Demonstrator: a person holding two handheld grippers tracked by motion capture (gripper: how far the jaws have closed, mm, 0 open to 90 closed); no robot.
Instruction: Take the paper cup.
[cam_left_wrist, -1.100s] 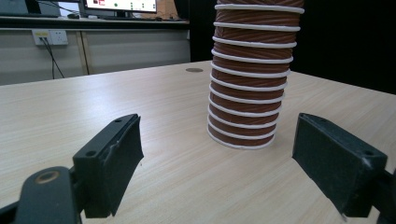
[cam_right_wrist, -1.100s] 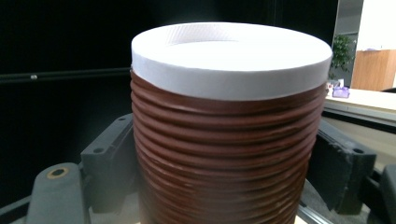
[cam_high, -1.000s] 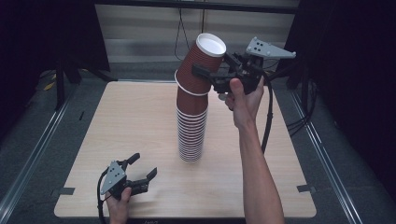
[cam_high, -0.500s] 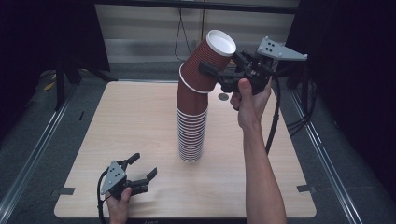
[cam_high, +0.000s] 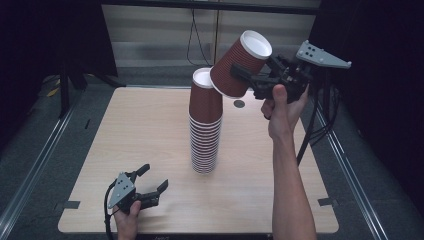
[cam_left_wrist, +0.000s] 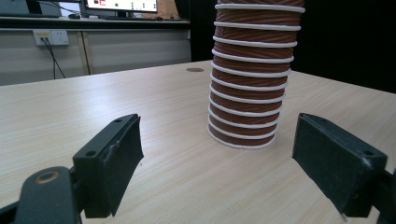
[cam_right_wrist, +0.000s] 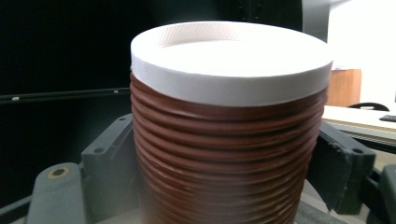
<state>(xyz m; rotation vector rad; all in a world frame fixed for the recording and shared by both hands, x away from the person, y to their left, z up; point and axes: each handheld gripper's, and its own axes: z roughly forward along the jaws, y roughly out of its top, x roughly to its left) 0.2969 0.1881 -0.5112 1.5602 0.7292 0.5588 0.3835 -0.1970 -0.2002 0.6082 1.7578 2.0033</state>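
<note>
Cup of ribbed brown paper with a white rolled rim hangs tilted above the far half of the table. The right gripper pinches it across its lower body. Its long axis slants up and to the right, with its base just beside the top rim of the upright stack at mid-table. The next move likely depends on that base clearing the stack sideways. The left gripper rests by the near left corner, jaws spread and empty.
</note>
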